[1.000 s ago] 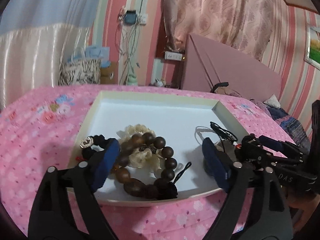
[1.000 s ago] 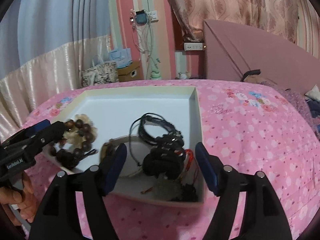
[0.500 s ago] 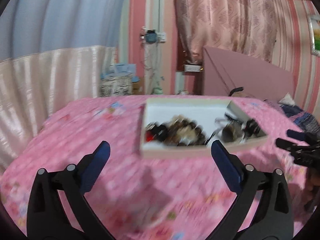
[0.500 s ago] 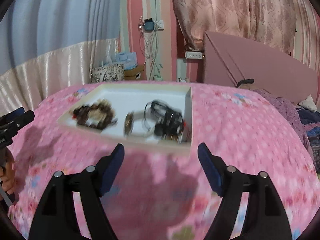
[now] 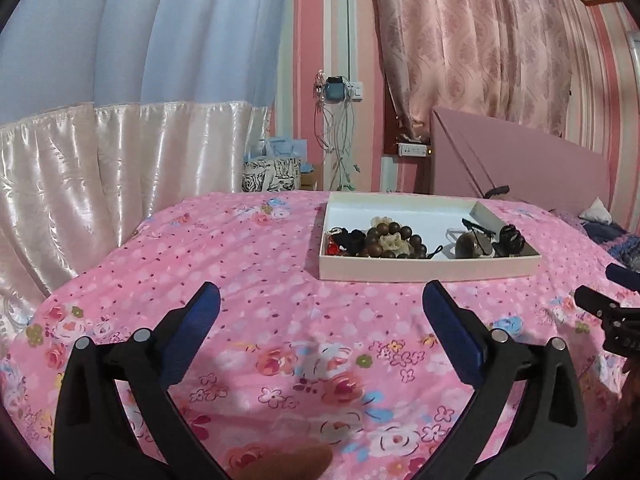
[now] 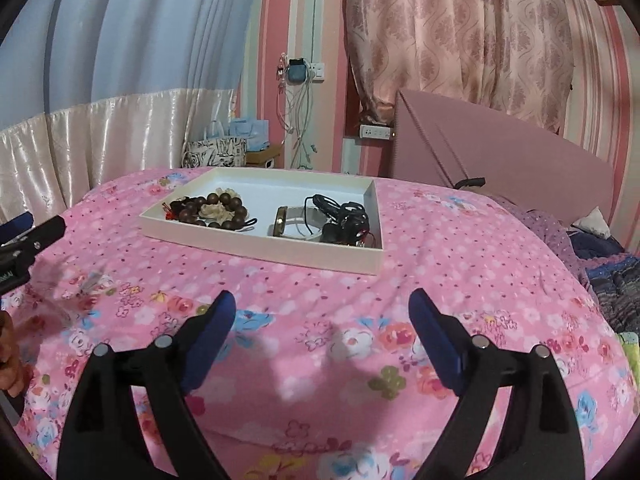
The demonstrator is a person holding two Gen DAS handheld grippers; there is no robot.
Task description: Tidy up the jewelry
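Observation:
A shallow white box (image 5: 424, 270) (image 6: 256, 250) lies on the pink flowered bedspread. Inside it rest a brown bead bracelet (image 5: 394, 240) (image 6: 216, 212), a pale flower piece (image 6: 214, 211), a round bangle (image 6: 296, 222) and dark corded pieces (image 5: 508, 236) (image 6: 344, 220). My left gripper (image 5: 320, 292) hovers open over the spread, well short of the box, holding nothing. My right gripper (image 6: 322, 300) also hangs back from the box; its jaws are opening with nothing between them. Each gripper's tip shows at the other view's edge.
The pink bedspread (image 5: 248, 264) (image 6: 460, 264) covers the whole surface. Behind it stand a patterned bag (image 5: 270, 176), blue gift bags (image 6: 248, 130), a wall socket with cables (image 6: 298, 76), curtains and a pink headboard (image 6: 500, 148). Dark bedding (image 6: 612, 272) lies at the right.
Both grippers pulled back from over the box, which now lies farther off. The left jaws spread wider; the right jaws also widened. The jewelry stays in the box.

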